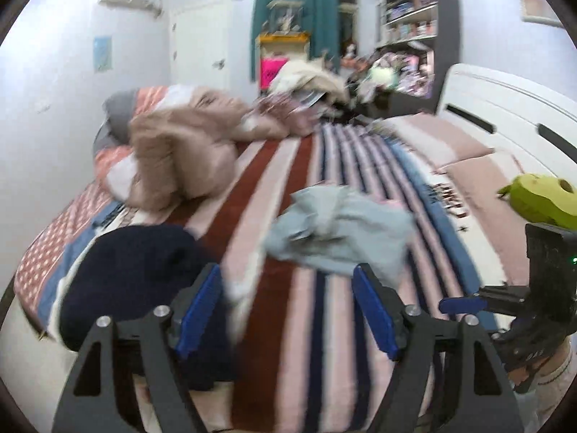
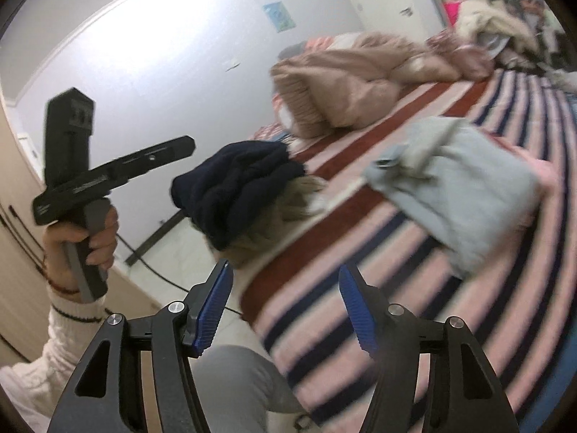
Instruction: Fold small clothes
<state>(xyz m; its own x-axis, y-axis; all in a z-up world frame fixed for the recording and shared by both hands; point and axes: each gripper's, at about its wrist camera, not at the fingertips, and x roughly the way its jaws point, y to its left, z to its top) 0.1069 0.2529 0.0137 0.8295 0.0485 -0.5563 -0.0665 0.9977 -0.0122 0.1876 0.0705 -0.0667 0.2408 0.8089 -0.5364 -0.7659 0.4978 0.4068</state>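
A crumpled light blue-grey garment (image 1: 342, 231) (image 2: 461, 187) lies on the striped bedspread (image 1: 274, 166) (image 2: 360, 288), just ahead of both grippers. A dark navy knit piece (image 1: 133, 274) (image 2: 234, 187) sits at the bed's near left corner on top of a cream knit piece (image 2: 277, 223). My left gripper (image 1: 288, 269) hovers above the bedspread, open, with nothing between its blue pads. My right gripper (image 2: 285, 267) is open and empty too, over the bed's edge. One of its blue fingers (image 1: 461, 305) shows at the right of the left wrist view.
A large beige fluffy garment (image 1: 180, 151) (image 2: 346, 86) is heaped farther up the bed. More clothes (image 1: 306, 83) pile up at the far end by a bookshelf (image 1: 411, 29). A green object (image 1: 541, 198) sits at the right. A hand (image 2: 83, 245) grips the left tool; a cable (image 2: 151, 267) runs over the floor.
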